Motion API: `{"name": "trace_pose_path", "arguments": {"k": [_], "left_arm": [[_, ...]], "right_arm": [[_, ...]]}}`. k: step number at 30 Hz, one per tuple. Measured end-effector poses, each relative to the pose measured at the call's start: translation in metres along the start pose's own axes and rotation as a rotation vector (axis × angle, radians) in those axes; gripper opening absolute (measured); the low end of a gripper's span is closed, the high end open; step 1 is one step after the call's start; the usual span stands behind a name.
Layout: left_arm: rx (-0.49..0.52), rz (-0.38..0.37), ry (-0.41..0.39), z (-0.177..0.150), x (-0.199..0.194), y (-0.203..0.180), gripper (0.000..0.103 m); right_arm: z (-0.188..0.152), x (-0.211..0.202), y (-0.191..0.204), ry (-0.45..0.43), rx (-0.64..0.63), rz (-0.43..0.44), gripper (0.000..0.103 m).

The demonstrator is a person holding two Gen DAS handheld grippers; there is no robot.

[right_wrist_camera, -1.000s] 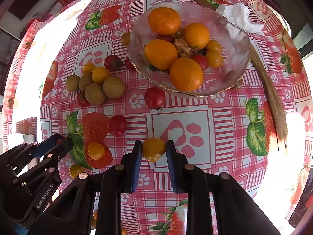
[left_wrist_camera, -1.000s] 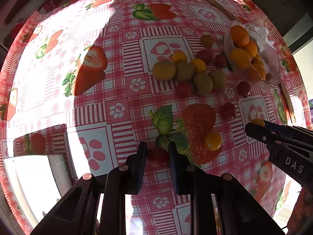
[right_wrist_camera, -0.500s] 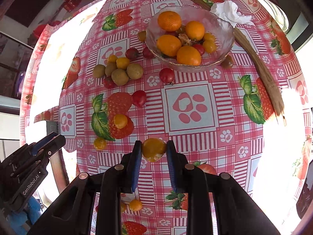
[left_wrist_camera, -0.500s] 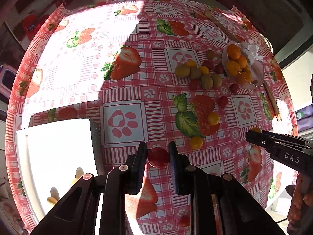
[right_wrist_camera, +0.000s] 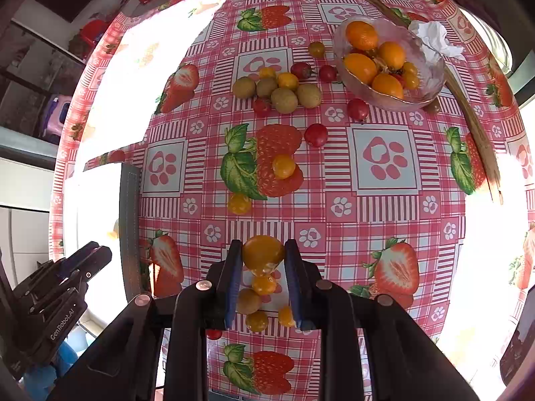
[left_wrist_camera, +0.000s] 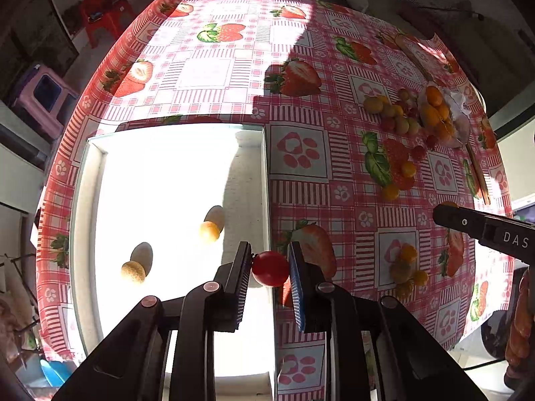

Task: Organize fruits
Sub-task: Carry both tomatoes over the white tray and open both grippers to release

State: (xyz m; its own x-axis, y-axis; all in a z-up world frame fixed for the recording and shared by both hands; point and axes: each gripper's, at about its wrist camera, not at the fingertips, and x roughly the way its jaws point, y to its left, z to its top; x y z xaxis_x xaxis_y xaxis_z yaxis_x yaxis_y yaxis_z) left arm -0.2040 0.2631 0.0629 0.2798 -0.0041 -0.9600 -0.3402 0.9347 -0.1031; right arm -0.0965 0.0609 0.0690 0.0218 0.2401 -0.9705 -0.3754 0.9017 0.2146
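A: What has the left gripper (left_wrist_camera: 270, 269) got?
B: A red tomato (left_wrist_camera: 270, 268), pinched between its two fingers, jaws closed to the fruit's width. It hangs over the right wall of the white tray (left_wrist_camera: 264, 173).

A: Anything in the tray?
B: Two small fruits on its floor, a tan one (left_wrist_camera: 132, 271) near left and a yellow one (left_wrist_camera: 209, 232) further in, well apart.

A: And the right gripper (right_wrist_camera: 263, 256)?
B: Clamped on a yellow tomato (right_wrist_camera: 263, 254), above the tablecloth (right_wrist_camera: 388, 234). Just under it lies a little cluster (right_wrist_camera: 259, 300) of yellow and tan fruits.

A: Further out?
B: Two yellow tomatoes, one (right_wrist_camera: 239, 203) beside the printed strawberry, one (right_wrist_camera: 283, 166) on it. Then a red tomato (right_wrist_camera: 316, 135), and beyond it a bunch of tan fruits (right_wrist_camera: 284, 100) with small yellow and red ones touching or just beside them.

A: Farthest?
B: The glass bowl (right_wrist_camera: 431, 77) at far right, holding oranges (right_wrist_camera: 361, 35) and small tomatoes, with a crumpled tissue (right_wrist_camera: 433, 38) at its far rim.
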Motion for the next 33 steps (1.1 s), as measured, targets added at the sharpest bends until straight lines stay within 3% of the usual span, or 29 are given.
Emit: {"name": "trace_pose_path", "arguments": {"k": [19, 26, 33], "left_arm": [[-0.245, 0.156, 0.049, -0.068, 0.013, 0.110, 0.024], [-0.274, 0.173, 0.062, -0.072, 0.028, 0.128, 0.024], [-0.243, 0.193, 0.059, -0.074, 0.033, 0.123, 0.024]], "right_arm": [[-0.012, 0.052, 0.172, 0.122, -0.345, 0.100, 0.028], [-0.021, 0.085, 0.206, 0.190, -0.414, 0.085, 0.028], [-0.031, 0.113, 0.222, 0.236, -0.448, 0.055, 0.028]]}}
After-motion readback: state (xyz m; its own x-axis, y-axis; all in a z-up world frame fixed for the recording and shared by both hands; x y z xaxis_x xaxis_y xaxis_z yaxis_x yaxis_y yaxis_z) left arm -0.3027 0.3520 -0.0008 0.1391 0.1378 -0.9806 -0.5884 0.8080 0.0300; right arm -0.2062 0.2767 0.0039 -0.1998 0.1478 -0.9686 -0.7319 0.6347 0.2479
